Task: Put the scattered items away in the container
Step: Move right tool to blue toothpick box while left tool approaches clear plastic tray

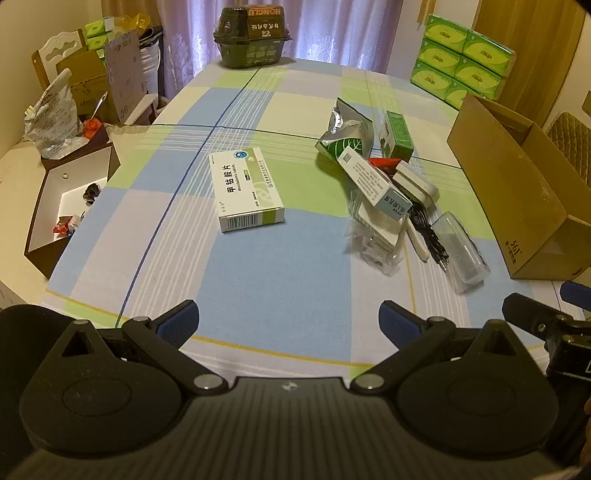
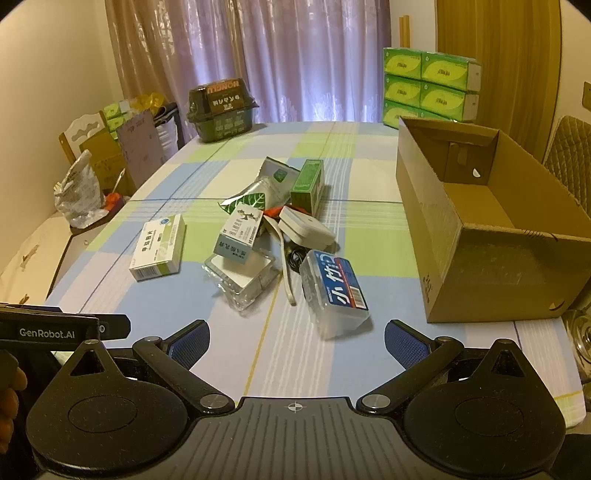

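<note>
A white and green medicine box point(image 1: 246, 189) point(image 2: 159, 247) lies alone on the checked tablecloth. To its right is a pile: a silver leaf-print pouch point(image 1: 345, 136) point(image 2: 258, 192), a green carton point(image 1: 397, 136) point(image 2: 307, 182), a white and blue box point(image 1: 373, 182) point(image 2: 240, 232), a white charger point(image 2: 306, 229), a black cable point(image 1: 428, 232) and a clear plastic case point(image 1: 460, 251) point(image 2: 334, 291). An open cardboard box point(image 1: 517, 184) point(image 2: 480, 221) stands at the right. My left gripper point(image 1: 288, 323) and right gripper point(image 2: 297, 343) are both open and hold nothing, near the table's front edge.
A dark food container point(image 1: 253, 35) point(image 2: 221, 109) sits at the table's far end. Stacked green tissue packs point(image 1: 461, 70) point(image 2: 428, 88) stand behind the cardboard box. A brown open box point(image 1: 66, 206) and a crumpled bag point(image 1: 51, 118) are off the table's left side.
</note>
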